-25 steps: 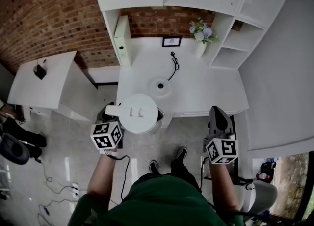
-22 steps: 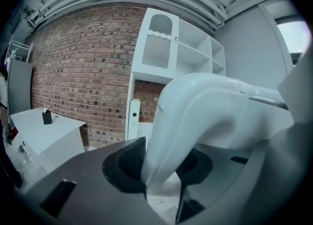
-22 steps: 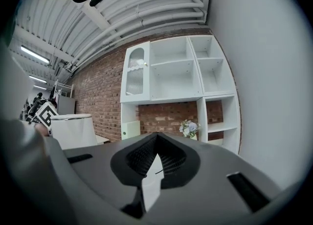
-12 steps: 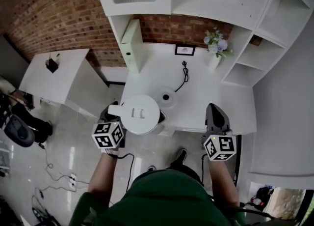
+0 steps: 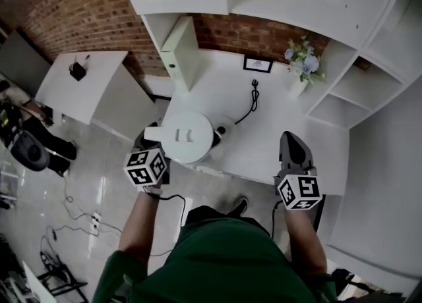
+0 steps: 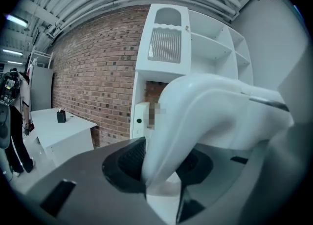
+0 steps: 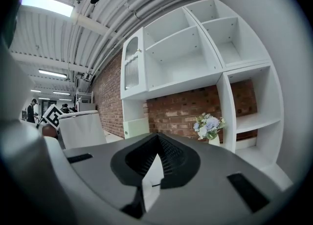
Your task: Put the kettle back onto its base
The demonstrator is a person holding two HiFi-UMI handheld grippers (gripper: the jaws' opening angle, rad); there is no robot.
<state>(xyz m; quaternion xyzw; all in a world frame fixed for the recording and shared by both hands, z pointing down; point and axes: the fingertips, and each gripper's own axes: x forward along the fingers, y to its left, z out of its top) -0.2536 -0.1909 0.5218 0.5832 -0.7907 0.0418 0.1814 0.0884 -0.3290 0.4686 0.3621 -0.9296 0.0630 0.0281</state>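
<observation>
The left tool [image 6: 162, 172] clamps the smooth handle [image 6: 195, 111] of the rigid, probably heavy kettle [image 5: 186, 136]; right tool [image 7: 155, 146] empty, jaws together.

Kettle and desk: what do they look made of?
Kettle: probably moulded plastic, white and smooth with a semi-matte finish. Its rounded handle shows only dull, soft highlights in the left gripper view. Desk: likely painted or laminated board, flat white with a faint sheen. Its core can't be told.
</observation>
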